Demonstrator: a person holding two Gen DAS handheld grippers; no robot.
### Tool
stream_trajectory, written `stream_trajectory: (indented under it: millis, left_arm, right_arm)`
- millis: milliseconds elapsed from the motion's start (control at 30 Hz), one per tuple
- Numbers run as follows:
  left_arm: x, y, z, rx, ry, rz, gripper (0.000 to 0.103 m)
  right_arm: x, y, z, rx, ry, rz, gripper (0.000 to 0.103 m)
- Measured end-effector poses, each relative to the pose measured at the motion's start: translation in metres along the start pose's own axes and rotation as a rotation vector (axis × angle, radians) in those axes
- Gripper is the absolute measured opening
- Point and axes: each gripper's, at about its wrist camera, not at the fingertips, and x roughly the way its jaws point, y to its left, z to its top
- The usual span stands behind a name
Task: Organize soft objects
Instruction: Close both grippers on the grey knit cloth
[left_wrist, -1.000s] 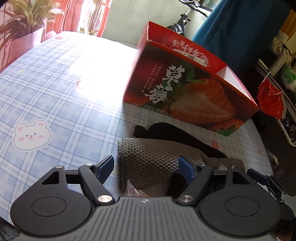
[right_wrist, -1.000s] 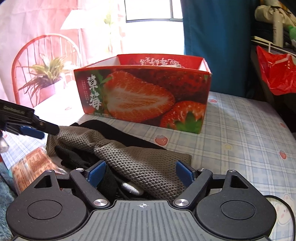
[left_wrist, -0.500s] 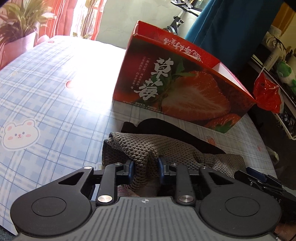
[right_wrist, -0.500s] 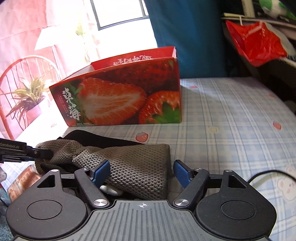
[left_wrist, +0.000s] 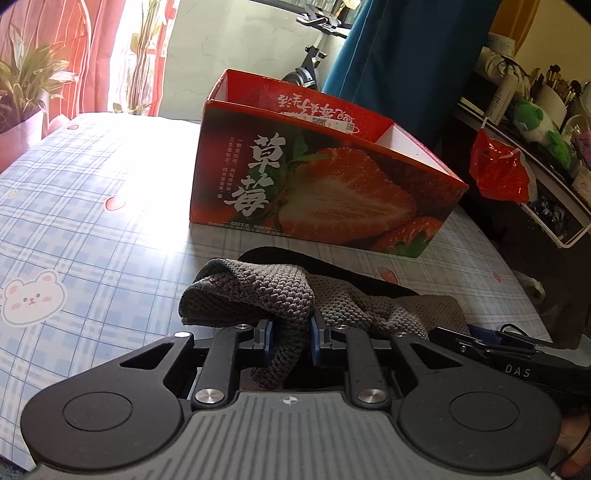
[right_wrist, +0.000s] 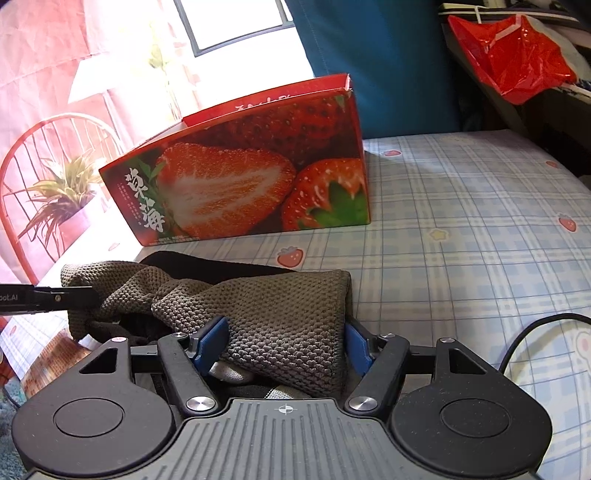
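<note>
Here left tongs (left_wrist: 290, 338) pinch the grey knit (left_wrist: 258, 291); right tongs (right_wrist: 282, 341) closing around it; strawberry box (left_wrist: 317, 192) beyond.

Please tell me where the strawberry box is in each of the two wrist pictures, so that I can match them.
Left wrist view: the strawberry box stands in the upper middle, beyond the grey knitted cloth on the checked tablecloth.
Right wrist view: the strawberry box stands left of centre, again behind the cloth.
Shared landmark: the red plastic bag, to the right of the box in both views.
</note>
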Motion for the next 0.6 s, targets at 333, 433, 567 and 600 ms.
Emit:
stream_trajectory:
  millis: [333,433,567,600]
  left_arm:
    - [-0.004,0.000,-0.010,0.002,-0.025,0.015,0.018]
    - [-0.006,0.003,-0.010,-0.015,-0.033,0.022,0.018]
    - [-0.008,0.007,-0.011,-0.033,-0.040,0.029,0.017]
    - [-0.008,0.007,-0.012,-0.035,-0.041,0.029,0.017]
  right_arm:
    - [-0.008,0.008,-0.001,-0.035,-0.051,0.024,0.026]
    - [-0.009,0.012,-0.001,-0.064,-0.058,0.034,0.020]
    - [-0.009,0.014,-0.001,-0.069,-0.058,0.036,0.018]
    - [-0.009,0.014,-0.001,-0.067,-0.059,0.037,0.018]
